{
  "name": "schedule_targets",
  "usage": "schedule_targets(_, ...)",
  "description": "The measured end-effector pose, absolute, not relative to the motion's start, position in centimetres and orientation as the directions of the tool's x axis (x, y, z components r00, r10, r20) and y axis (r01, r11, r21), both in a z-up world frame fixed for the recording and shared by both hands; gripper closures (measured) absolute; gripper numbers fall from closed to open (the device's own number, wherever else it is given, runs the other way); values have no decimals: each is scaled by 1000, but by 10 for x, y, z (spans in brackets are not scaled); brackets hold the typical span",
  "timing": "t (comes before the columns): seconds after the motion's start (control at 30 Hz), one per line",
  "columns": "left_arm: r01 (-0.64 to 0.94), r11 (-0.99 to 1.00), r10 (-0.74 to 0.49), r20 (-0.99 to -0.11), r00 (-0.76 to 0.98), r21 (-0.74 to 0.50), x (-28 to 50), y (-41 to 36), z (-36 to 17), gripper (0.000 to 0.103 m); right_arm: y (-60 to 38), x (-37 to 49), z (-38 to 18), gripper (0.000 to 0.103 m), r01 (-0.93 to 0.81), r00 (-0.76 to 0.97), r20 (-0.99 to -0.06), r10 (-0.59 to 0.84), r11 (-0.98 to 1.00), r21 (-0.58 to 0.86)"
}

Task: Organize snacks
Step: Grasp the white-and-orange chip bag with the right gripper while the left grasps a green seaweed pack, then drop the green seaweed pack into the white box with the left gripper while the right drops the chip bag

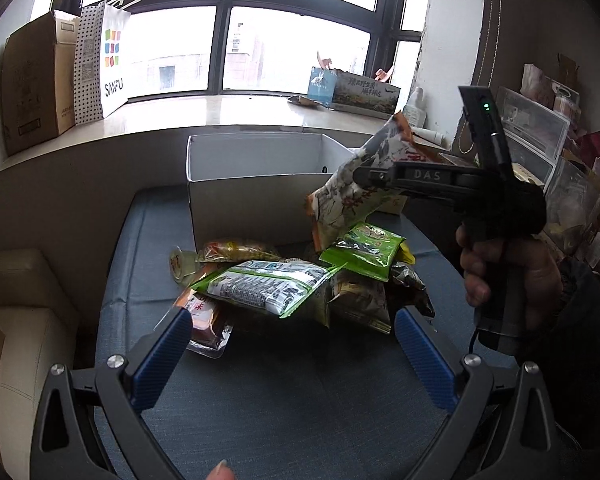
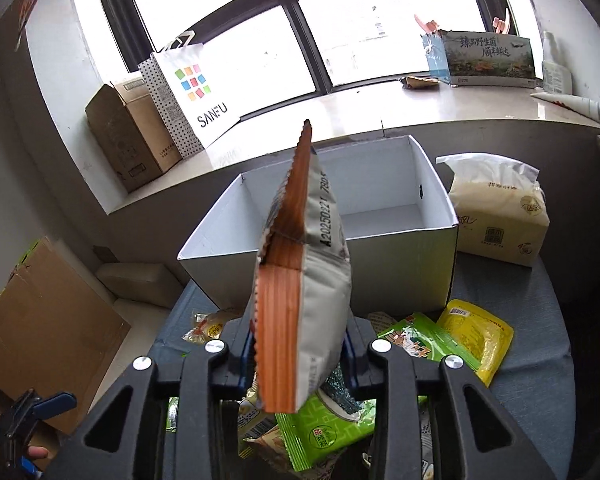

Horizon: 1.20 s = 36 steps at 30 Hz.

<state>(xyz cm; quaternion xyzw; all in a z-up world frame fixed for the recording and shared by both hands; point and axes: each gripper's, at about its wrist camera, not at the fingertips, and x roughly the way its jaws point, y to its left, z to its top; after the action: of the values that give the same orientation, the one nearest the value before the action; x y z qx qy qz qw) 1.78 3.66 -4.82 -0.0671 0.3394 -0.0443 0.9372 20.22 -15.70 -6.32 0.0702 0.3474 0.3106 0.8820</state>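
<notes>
My right gripper (image 2: 300, 344) is shut on a grey and orange snack bag (image 2: 300, 280) and holds it edge-on above the pile, in front of an open white box (image 2: 320, 272). In the left wrist view the same gripper (image 1: 364, 176) holds the bag (image 1: 352, 196) near the box (image 1: 236, 200). My left gripper (image 1: 294, 334) is open and empty, low over the blue table, just short of a pile of snack packets (image 1: 276, 284). The box looks empty inside.
A tissue pack (image 2: 500, 220) stands right of the box. On the windowsill are a cardboard box (image 1: 32, 84), a SANFU paper bag (image 1: 108, 60) and a printed carton (image 1: 356, 92). Cluttered shelves (image 1: 560, 152) are at the right. A flat cardboard sheet (image 2: 40, 332) leans at the left.
</notes>
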Motion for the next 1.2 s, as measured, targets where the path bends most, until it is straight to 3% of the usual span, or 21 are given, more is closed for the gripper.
schedule_targets(0.23, 44, 992, -113, -665, 738, -119, 43, 31, -67, 0, -220, 134, -13, 67, -521, 670, -450, 590, 806, 281)
schedule_targets(0.5, 185, 970, -8, -743, 670, 157, 101, 23, -103, 1, -254, 88, -7, 67, -500, 697, -442, 566, 824, 266)
schedule_targets(0.57, 210, 947, 41, -741, 670, 243, 110, 19, -113, 12, -260, 82, -11, 67, -494, 698, -441, 564, 825, 274)
schedule_targets(0.67, 238, 920, 82, -747, 659, 311, 121, 15, -121, 36, -261, 80, -16, 67, -485, 697, -456, 553, 832, 269)
schedule_targets(0.73, 256, 918, 68, -756, 651, 303, 124, 16, -123, 66, -261, 81, -19, 67, -485, 688, -466, 556, 831, 274)
schedule_targets(0.77, 246, 916, 79, -742, 665, 318, 122, 17, -120, 70, -262, 81, -21, 67, -484, 687, -467, 557, 830, 277)
schedule_targets(0.97, 243, 948, -28, -705, 709, 207, 101, 28, -87, 89, -257, 81, -25, 67, -495, 672, -476, 567, 822, 281)
schedule_targets(1.2, 230, 963, -267, -599, 755, -139, 82, 57, -46, 90, -245, 86, -29, 67, -517, 642, -482, 596, 801, 303)
